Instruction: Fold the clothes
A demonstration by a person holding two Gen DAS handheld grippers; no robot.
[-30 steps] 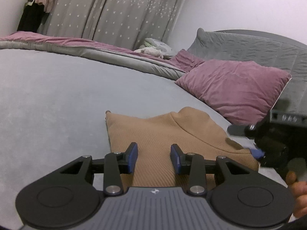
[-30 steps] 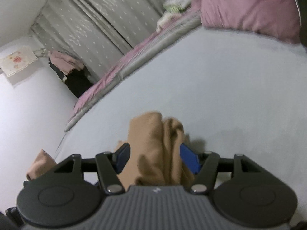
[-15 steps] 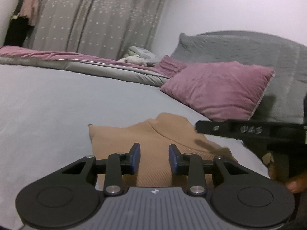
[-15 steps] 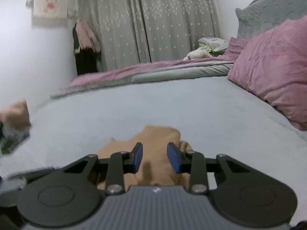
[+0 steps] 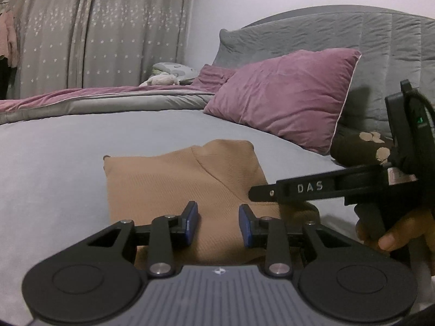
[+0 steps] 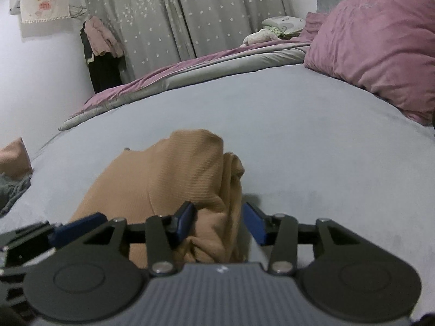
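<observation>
Tidying the tan sweater on the bed

Our tan ribbed sweater (image 5: 174, 187) lies on the grey bed (image 5: 54, 163), partly folded, its collar at 12 o'clock. Our left gripper (image 5: 217, 225) hovers open and holds nothing. Our right gripper (image 6: 220, 222) is open around a bunched sleeve at the 3 o'clock side; we should pinch the whole bunch before we lay it flat.
</observation>
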